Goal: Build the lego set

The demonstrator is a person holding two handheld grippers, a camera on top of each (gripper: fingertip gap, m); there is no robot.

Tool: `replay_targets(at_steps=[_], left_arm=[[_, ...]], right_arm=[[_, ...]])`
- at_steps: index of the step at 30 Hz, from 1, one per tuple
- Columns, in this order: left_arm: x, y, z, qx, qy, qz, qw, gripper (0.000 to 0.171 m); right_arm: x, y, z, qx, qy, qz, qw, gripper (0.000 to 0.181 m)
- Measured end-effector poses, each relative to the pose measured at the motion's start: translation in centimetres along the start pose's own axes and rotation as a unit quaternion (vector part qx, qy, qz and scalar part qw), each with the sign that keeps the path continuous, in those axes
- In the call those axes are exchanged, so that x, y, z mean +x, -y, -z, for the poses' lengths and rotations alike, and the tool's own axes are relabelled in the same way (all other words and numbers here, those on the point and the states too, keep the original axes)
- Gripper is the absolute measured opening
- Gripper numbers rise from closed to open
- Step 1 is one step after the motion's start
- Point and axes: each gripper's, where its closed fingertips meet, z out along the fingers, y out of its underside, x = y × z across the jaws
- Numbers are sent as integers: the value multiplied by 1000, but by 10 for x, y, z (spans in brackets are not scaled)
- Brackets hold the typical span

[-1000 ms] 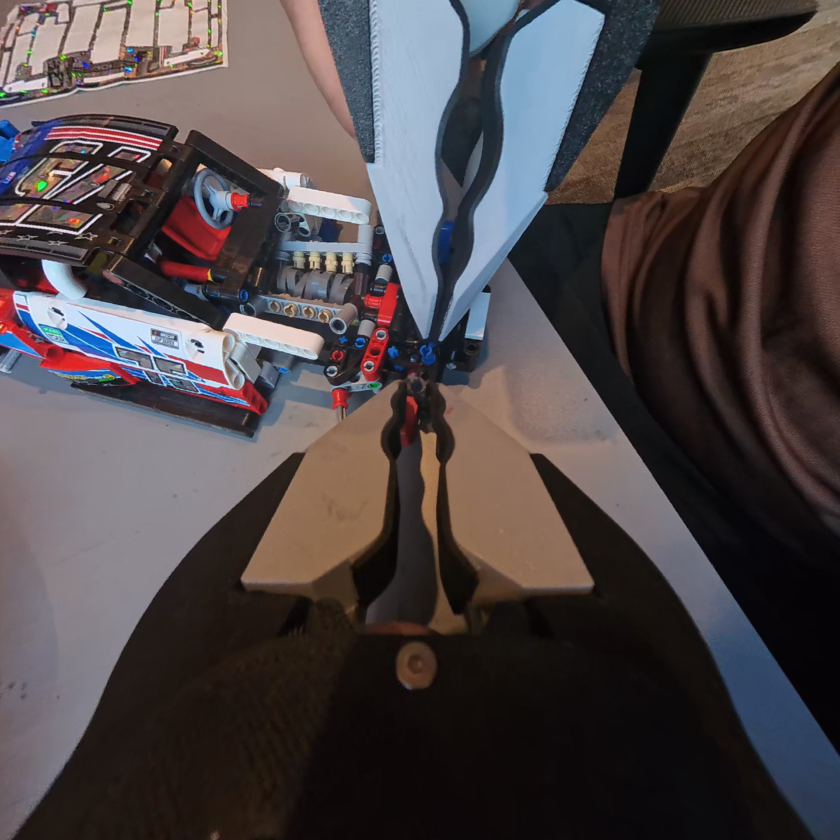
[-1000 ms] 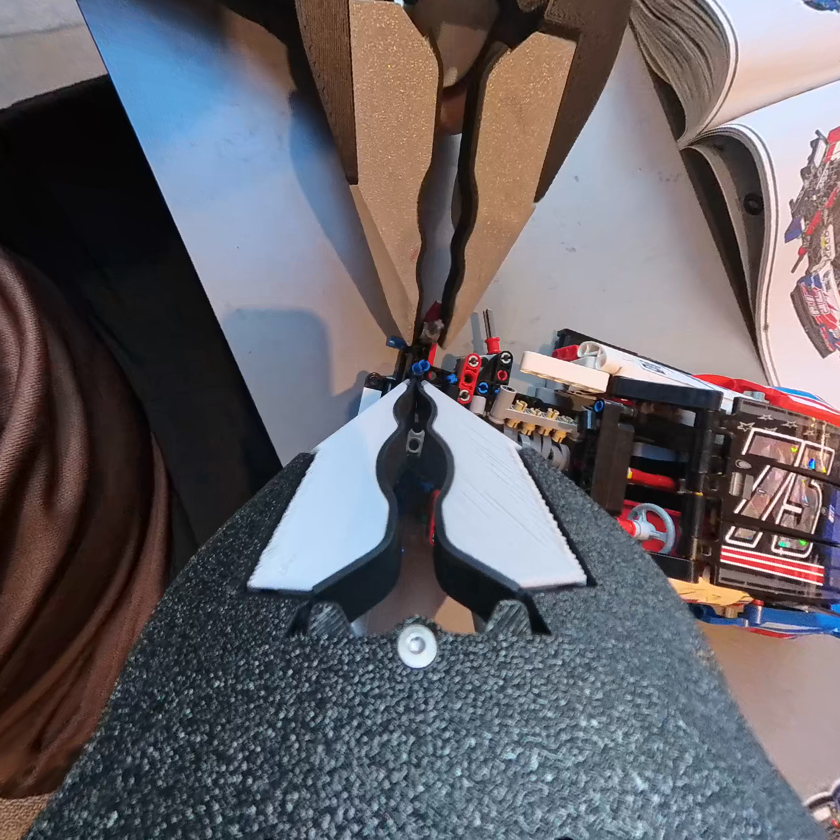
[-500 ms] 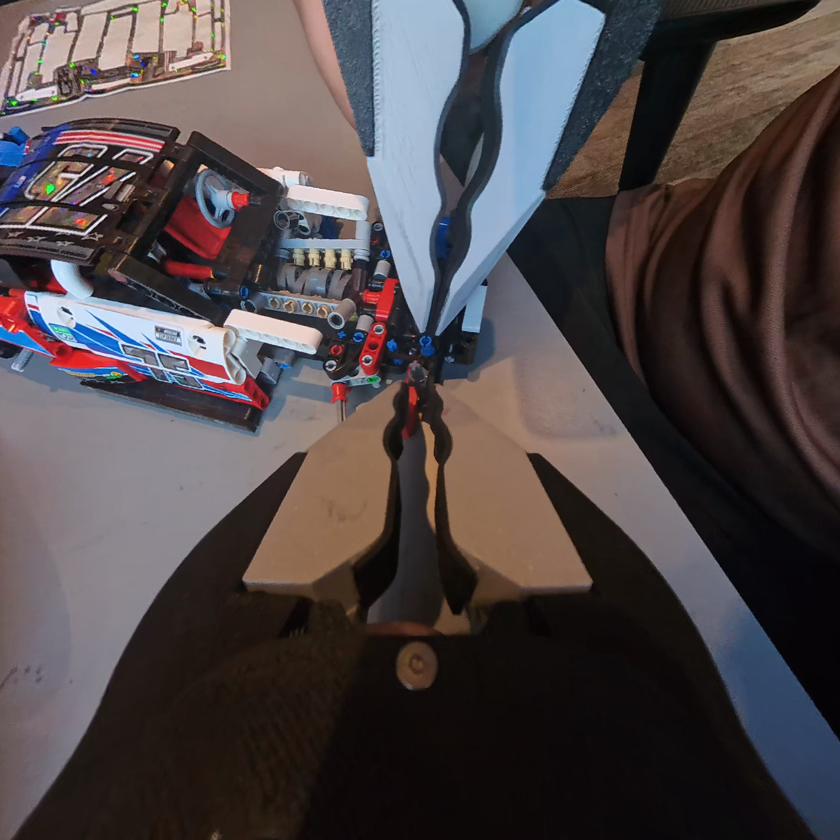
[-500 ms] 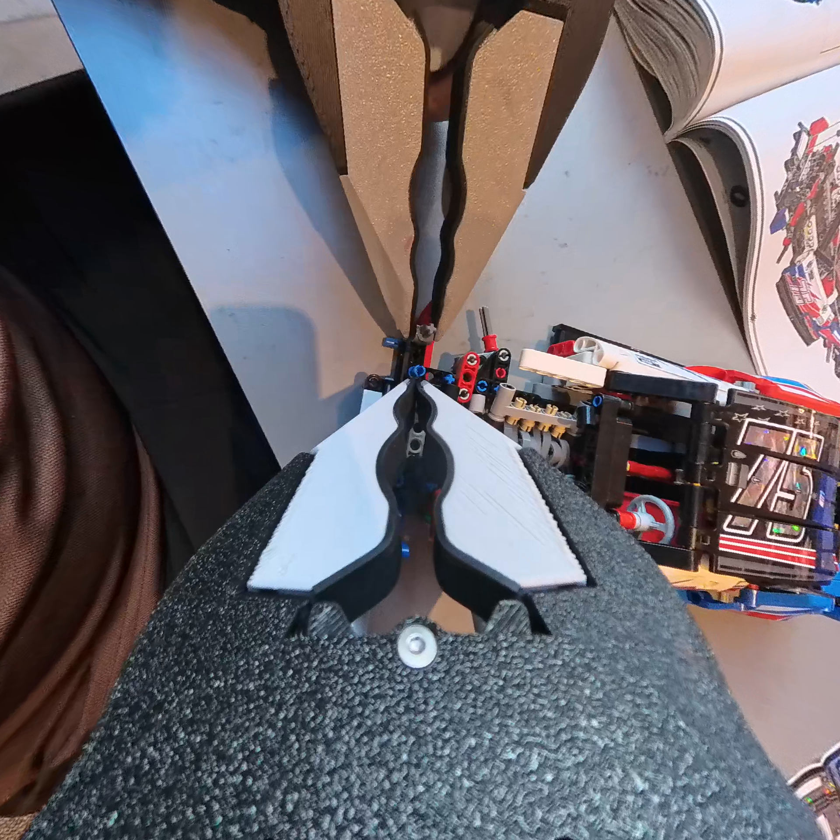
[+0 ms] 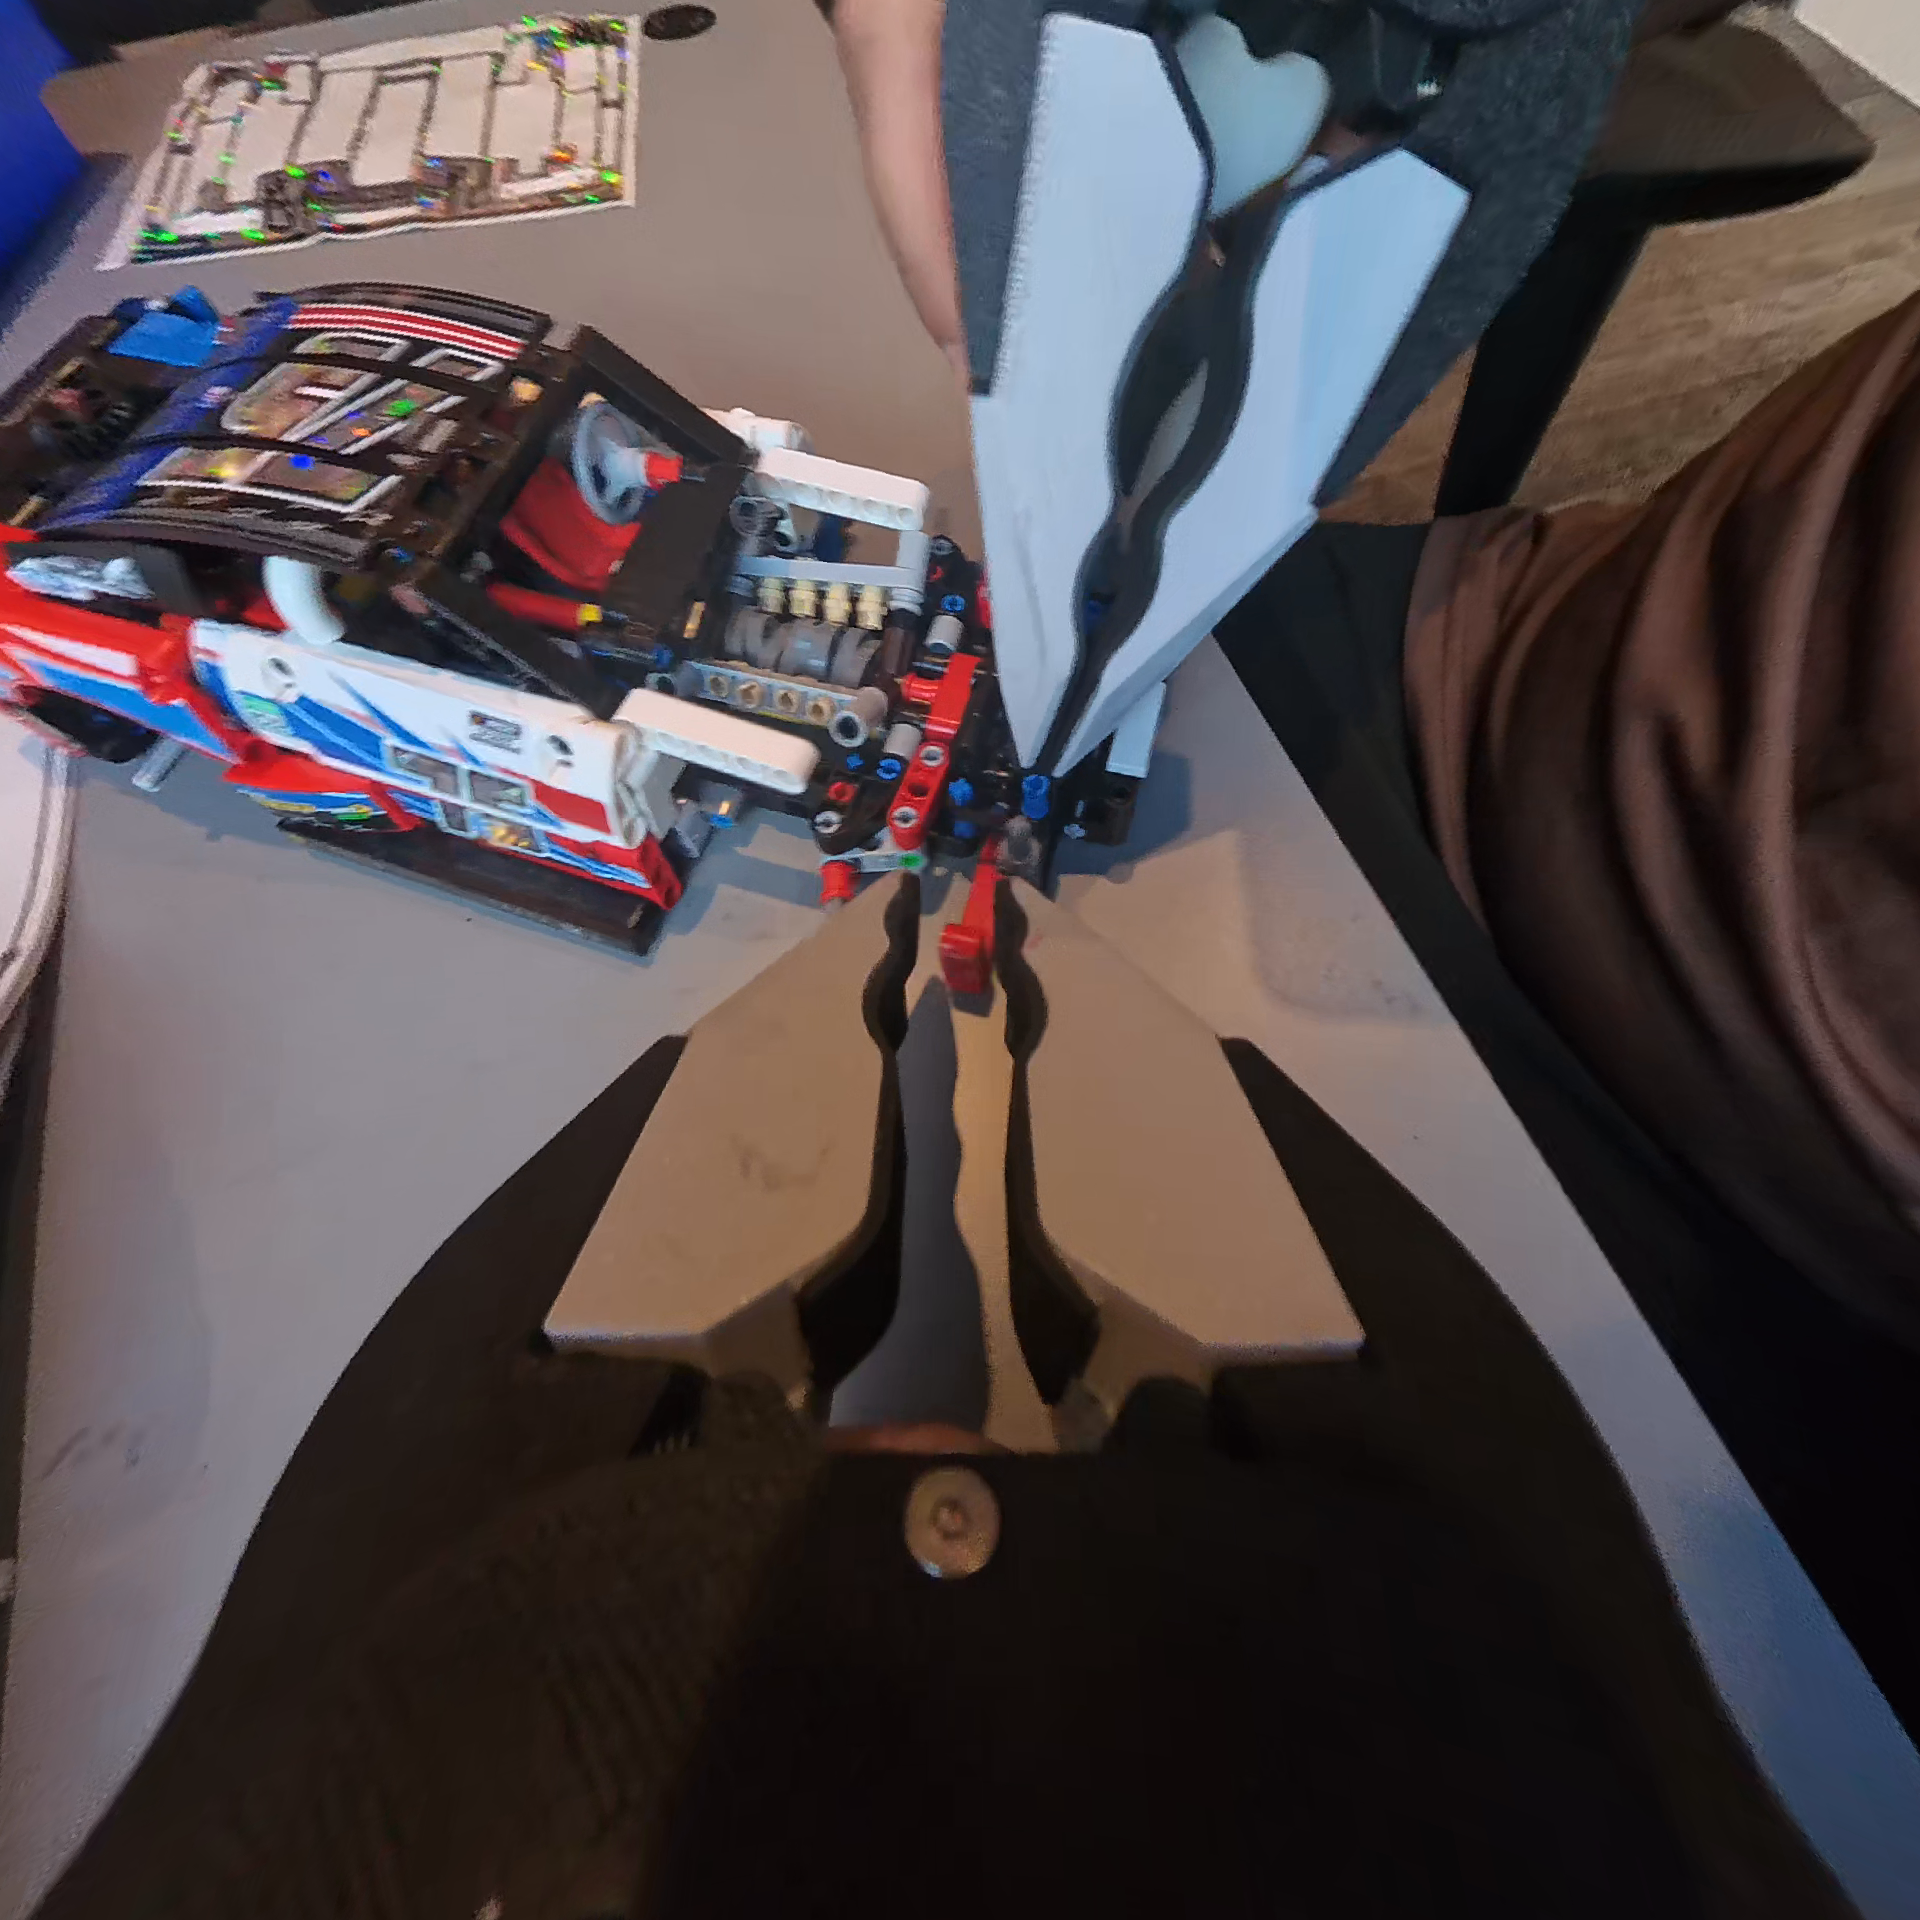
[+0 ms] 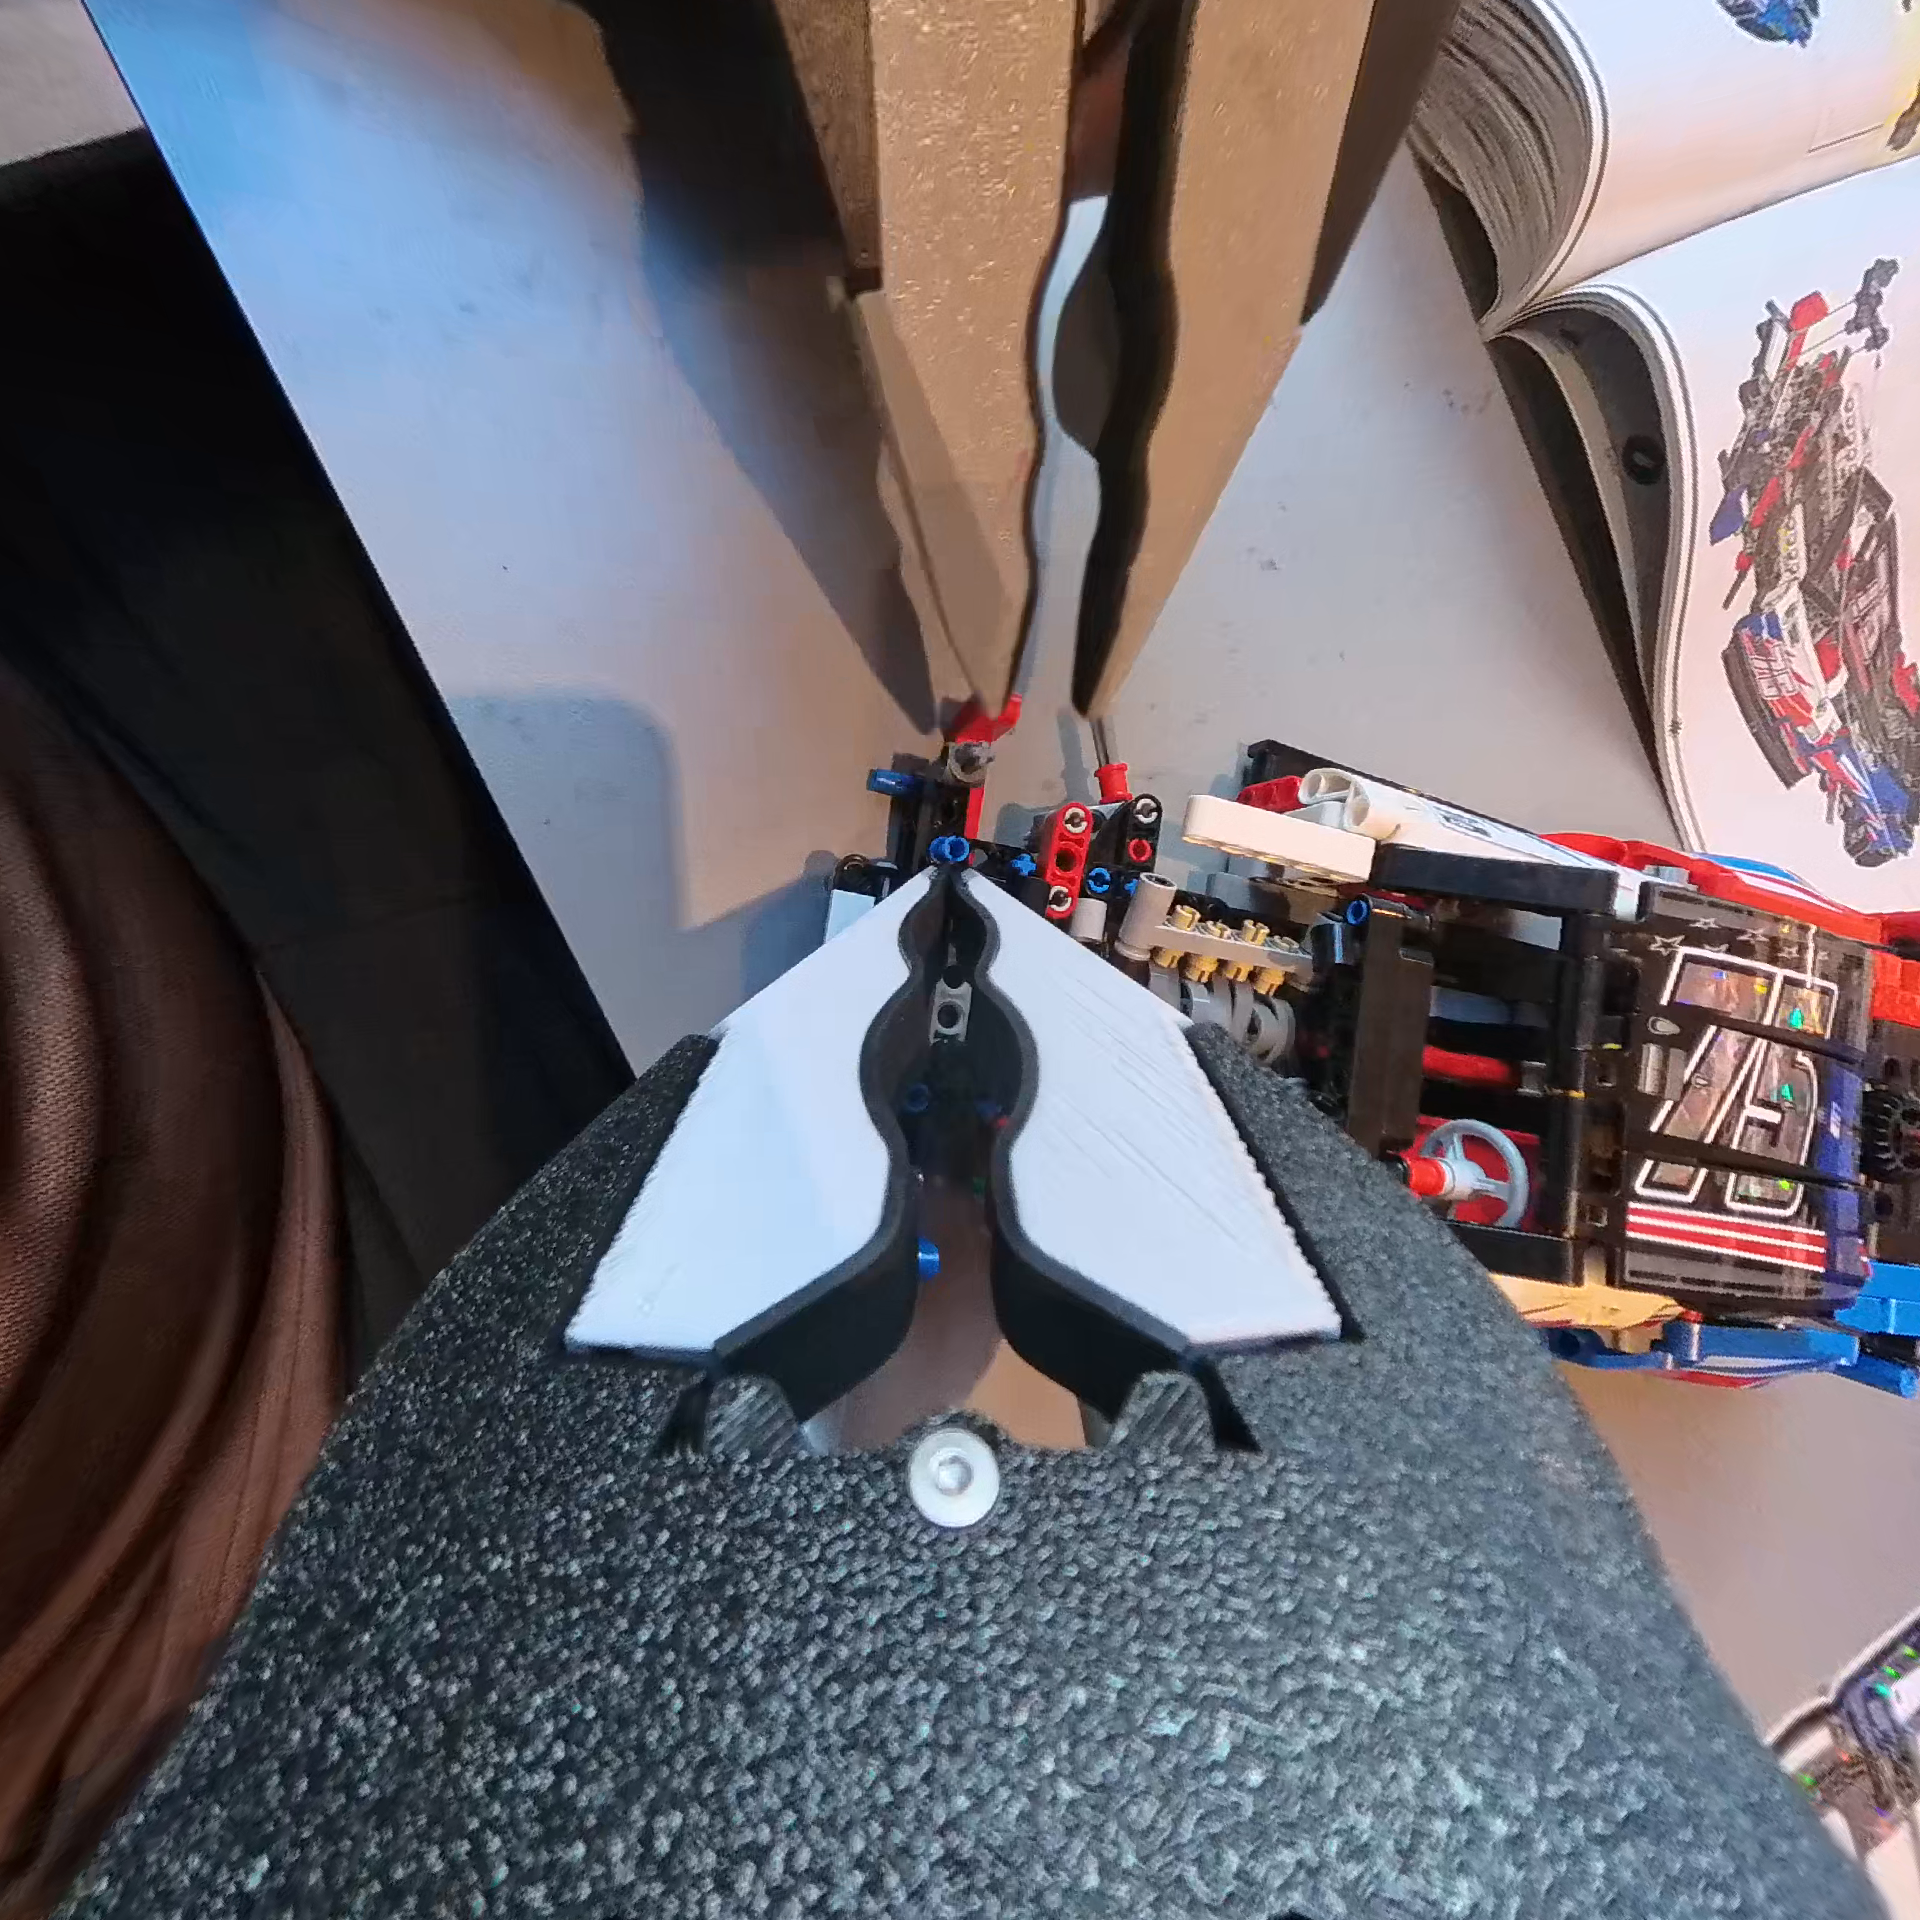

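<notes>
The part-built lego race car (image 5: 436, 644) lies on the grey table (image 5: 312, 1143), its open engine end toward me. It also shows in the right wrist view (image 6: 1558, 1039). My right gripper (image 6: 948, 881), with white fingers, is shut on the black frame at the car's end and comes in from above in the left wrist view (image 5: 1039, 764). A small red piece (image 5: 971, 925) hangs from a grey pin on that frame. My left gripper (image 5: 951, 894), with tan fingers, is slightly open around the red piece (image 6: 982, 719), which lies against one finger.
A sticker sheet (image 5: 384, 125) lies at the far side of the table. An open instruction booklet (image 6: 1766, 416) lies beyond the car. The table edge (image 5: 1455, 1039) runs close to the grippers, with a person in brown clothing (image 5: 1662, 831) beside it. The grippers are tip to tip, or close to it.
My left gripper's jaws have parted and let go of the red piece, which stays on the car's frame. My right gripper stays shut on the frame.
</notes>
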Motion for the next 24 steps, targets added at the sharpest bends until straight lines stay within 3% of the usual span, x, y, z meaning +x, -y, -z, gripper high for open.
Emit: replay_targets(at_steps=[9, 24], left_arm=[[-18, 3, -3, -9, 80, -18, 997, 24], [1, 6, -3, -1, 31, -26, 999, 22]], right_arm=[[0, 0, 0, 2, -5, 0, 1000, 0], [1, 0, 0, 7, -5, -16, 1000, 0]])
